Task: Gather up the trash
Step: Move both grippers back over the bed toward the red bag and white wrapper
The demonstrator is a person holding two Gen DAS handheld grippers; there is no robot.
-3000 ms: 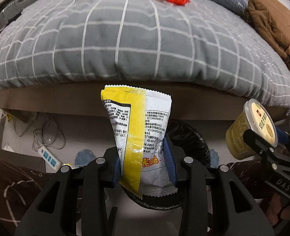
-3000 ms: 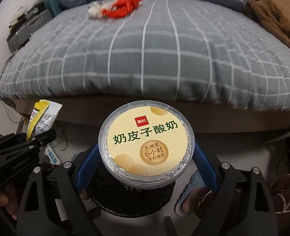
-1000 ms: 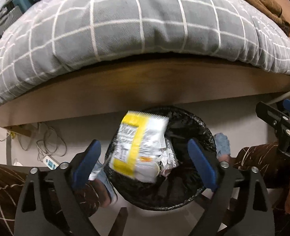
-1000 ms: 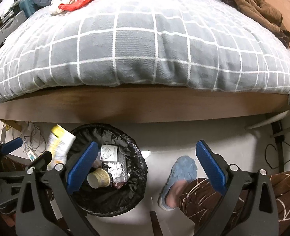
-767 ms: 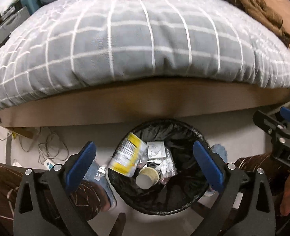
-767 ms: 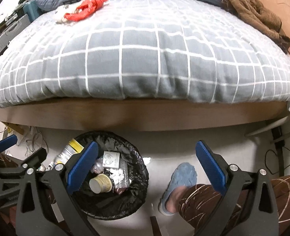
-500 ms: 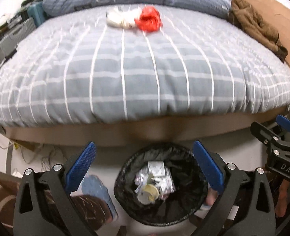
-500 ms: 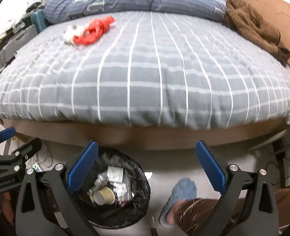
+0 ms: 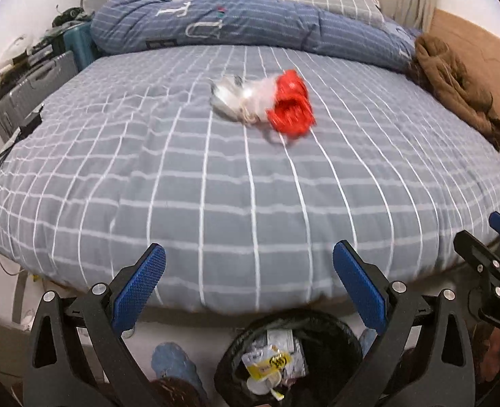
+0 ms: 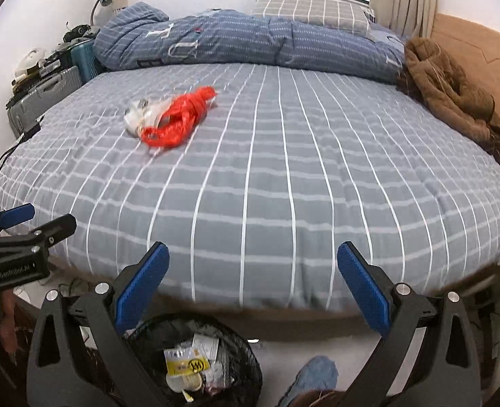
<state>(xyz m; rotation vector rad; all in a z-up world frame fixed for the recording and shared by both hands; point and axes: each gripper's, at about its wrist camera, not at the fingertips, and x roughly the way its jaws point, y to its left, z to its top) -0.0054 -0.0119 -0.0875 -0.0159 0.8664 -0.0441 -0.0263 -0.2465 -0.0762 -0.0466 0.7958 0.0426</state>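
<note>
My left gripper (image 9: pixel 248 281) is spread wide with nothing between its blue pads (image 9: pixel 138 290), and my right gripper (image 10: pixel 251 283) is just as wide and also holds nothing. Both hang at the foot of the bed (image 9: pixel 250 183), above the floor, pointing over the grey checked cover.

On the cover, well away from both grippers, lies the trash I can see on the bed: a red plastic bag (image 9: pixel 292 108) touching a crumpled clear-and-white wrapper (image 9: pixel 236 96). In the right view the red bag (image 10: pixel 182 120) sits left of the bed's middle, with the wrapper (image 10: pixel 141 115) on its left side.

Below the bed's edge stands a bin (image 9: pixel 331 346) lined with a black bag. Inside it I see a yellow snack packet (image 9: pixel 267 364), a cup (image 9: pixel 262 381) and some silvery scraps. The right view shows the same bin (image 10: pixel 246 356) between my gripper's fingers and slightly left.

A rolled blue quilt (image 10: pixel 250 44) lies across the far end, and a brown garment (image 10: pixel 450 91) is heaped on the right side.
</note>
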